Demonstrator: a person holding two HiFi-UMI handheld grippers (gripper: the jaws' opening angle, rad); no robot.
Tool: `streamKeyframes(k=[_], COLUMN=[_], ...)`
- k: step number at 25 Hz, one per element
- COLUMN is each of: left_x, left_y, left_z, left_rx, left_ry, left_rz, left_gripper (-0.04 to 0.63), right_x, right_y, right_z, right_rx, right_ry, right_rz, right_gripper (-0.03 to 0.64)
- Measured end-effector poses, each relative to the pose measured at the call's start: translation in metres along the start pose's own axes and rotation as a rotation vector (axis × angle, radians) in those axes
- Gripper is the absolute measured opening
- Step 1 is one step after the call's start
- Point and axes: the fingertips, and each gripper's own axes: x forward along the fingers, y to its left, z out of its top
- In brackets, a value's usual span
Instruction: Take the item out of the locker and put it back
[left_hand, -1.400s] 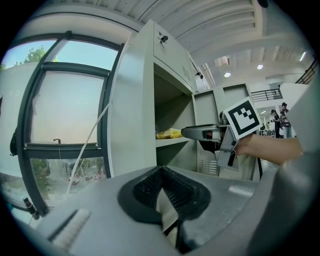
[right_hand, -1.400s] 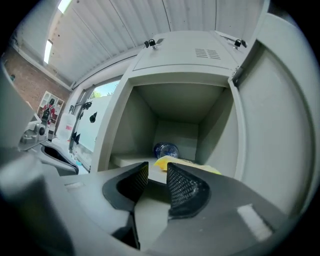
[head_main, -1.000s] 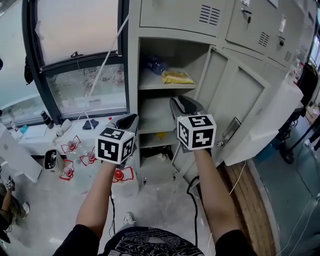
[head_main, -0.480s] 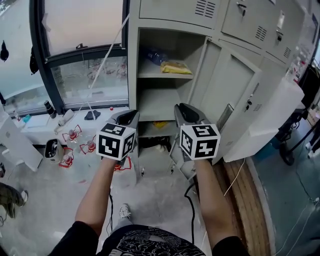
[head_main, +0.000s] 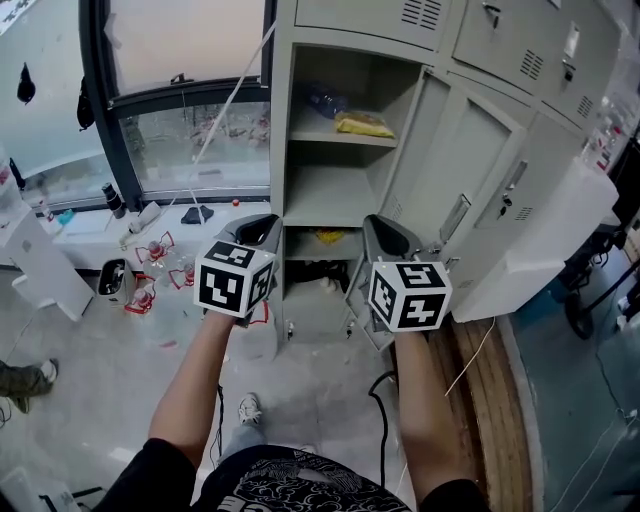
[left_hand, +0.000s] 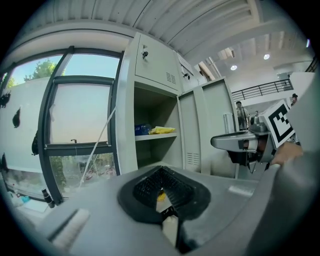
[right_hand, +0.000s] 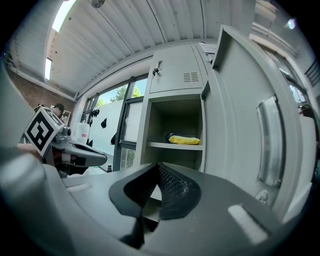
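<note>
The grey locker (head_main: 345, 190) stands open, its door (head_main: 470, 170) swung out to the right. On its top shelf lie a yellow bag (head_main: 364, 124) and, behind it, a blue bottle (head_main: 325, 100). The bag also shows in the left gripper view (left_hand: 161, 130) and in the right gripper view (right_hand: 184, 140). My left gripper (head_main: 258, 232) and right gripper (head_main: 385, 236) hang side by side in front of the lower shelves, well short of the bag. Both are shut with nothing held: the left gripper (left_hand: 161, 172) and the right gripper (right_hand: 158, 167) each have their pads meeting.
A small yellow thing (head_main: 327, 237) lies on a lower shelf. Left of the locker are a big window (head_main: 180, 110) and red-and-clear clutter (head_main: 150, 280) on the floor. A white panel (head_main: 530, 250) leans at right, and a black cable (head_main: 385, 420) runs over the floor.
The view has drawn back and to the left, so the locker sits farther off. Both grippers have sunk lower against the locker and stayed shut.
</note>
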Motion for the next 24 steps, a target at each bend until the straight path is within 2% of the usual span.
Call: streamKeyframes(k=[15,24], left_x=[-0.023,-0.025], left_y=[0.006,0.005], left_z=[-0.009,-0.008], left_rx=[-0.016,-0.015], left_ry=[-0.003,-0.004], left_rz=[0.049,0.048], left_gripper=[0.001,0.001], right_x=[-0.014,-0.016], right_y=[0.003,0.006], right_z=[-0.004,-0.004], right_rx=[0.016,0.021], right_ry=[-0.012,-0.014], right_rz=[-0.001,0.004], right_gripper=[0.025,0.025])
